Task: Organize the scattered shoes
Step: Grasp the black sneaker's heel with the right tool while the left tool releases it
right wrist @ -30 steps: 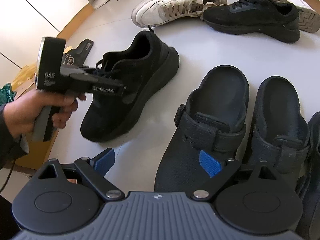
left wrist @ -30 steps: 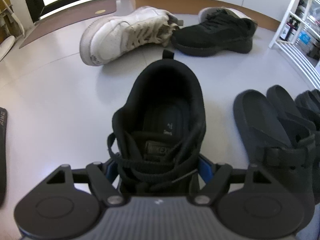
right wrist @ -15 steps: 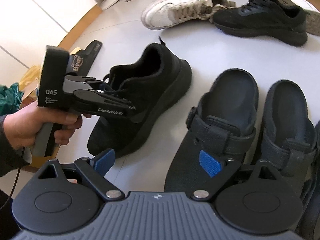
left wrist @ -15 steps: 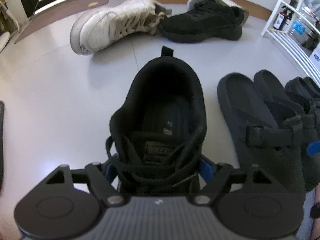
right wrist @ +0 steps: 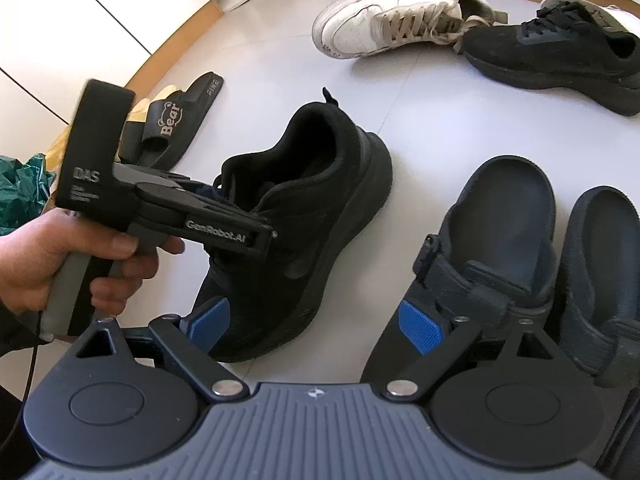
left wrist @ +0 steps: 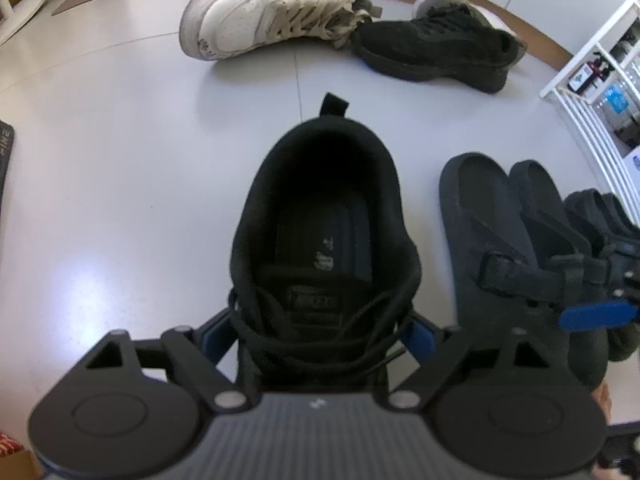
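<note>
Left gripper [left wrist: 320, 336] straddles the black sneaker [left wrist: 324, 216] on the floor [left wrist: 120, 160], jaws opening; right gripper [right wrist: 316, 326] jaws spread, empty

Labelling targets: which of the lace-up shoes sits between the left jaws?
The near black sneaker, heel away from the camera. The white sneaker and other black sneaker lie far off together.

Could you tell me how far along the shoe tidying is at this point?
Done: two black clogs sit side by side. In hand: the left gripper straddles a black sneaker standing beside them, jaws opening. Left: the white sneaker and other black sneaker lie scattered behind, a slide off left. The right gripper is open, empty.
</note>
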The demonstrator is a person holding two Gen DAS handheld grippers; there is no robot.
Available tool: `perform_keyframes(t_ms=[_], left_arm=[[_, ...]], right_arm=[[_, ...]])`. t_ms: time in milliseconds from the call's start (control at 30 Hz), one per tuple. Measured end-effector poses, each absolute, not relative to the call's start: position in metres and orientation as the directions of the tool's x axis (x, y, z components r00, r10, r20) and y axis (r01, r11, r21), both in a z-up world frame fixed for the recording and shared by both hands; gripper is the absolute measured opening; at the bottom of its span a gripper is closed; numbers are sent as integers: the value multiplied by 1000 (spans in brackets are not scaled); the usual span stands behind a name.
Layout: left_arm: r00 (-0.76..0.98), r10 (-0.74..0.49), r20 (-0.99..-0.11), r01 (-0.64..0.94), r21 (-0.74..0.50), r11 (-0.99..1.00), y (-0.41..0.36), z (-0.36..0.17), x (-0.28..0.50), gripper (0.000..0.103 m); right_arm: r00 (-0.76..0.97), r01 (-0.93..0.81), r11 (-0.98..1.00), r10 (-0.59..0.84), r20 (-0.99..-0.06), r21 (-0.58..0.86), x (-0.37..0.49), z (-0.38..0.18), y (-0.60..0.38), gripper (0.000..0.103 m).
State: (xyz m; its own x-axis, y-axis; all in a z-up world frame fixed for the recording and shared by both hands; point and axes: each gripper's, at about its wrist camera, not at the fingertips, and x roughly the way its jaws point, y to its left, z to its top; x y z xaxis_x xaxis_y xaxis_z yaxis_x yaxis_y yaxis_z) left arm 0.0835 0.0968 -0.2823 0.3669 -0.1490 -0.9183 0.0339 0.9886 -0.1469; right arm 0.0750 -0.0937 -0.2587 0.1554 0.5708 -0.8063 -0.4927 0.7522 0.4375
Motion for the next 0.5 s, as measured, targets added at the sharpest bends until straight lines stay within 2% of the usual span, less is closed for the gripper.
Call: perform_keyframes(t_ms=[133, 200, 367, 500], left_arm=[[408, -184, -894, 25, -190, 981, 102, -255, 77, 89], [445, -193, -875, 21, -206, 978, 108, -238, 76, 92], [505, -156, -849, -62, -216, 974, 135, -217, 79, 92], [567, -76, -820, -195, -223, 955, 159, -213, 80, 92]], right_arm=[[152, -478, 761, 563, -812, 438, 78, -266, -74, 95], [144, -466, 764, 562, -814, 446, 79, -269, -66, 95], [138, -427, 783, 551, -823, 452, 83, -276, -30, 95], [172, -385, 816, 522, -836, 430, 88, -281, -14, 95]])
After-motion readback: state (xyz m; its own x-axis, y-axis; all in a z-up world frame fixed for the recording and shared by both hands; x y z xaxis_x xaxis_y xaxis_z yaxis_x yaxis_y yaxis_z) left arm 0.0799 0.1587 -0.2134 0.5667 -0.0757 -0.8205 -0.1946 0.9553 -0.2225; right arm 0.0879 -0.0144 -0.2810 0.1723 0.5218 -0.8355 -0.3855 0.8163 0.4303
